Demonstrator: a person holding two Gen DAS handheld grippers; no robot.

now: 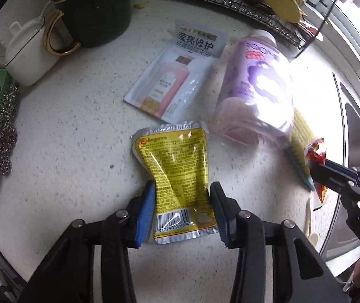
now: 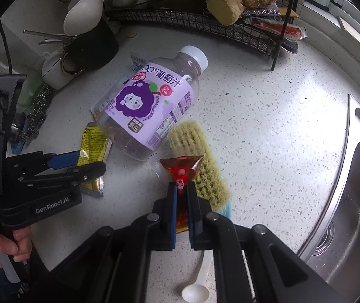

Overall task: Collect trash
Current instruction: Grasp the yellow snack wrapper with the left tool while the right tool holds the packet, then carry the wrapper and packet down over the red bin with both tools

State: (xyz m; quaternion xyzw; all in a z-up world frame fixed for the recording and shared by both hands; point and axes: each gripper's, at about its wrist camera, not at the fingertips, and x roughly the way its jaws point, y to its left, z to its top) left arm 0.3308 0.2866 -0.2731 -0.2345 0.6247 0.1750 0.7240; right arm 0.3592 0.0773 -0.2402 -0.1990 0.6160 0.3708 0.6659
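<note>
Left wrist view: yellow pouch [image 1: 173,174] flat on bench [image 1: 66,139], pinched at its waist by left gripper [image 1: 182,212] jaws, closed on it. Light, limp, slick foil; crumpled middle judged the best hold. Right gripper [image 2: 182,209] jaws clamped on red sachet [image 2: 181,170]; soft, light.

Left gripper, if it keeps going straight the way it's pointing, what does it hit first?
Most likely the yellow sachet, pinched between the left gripper pads, then the speckled countertop right beneath it.
</note>
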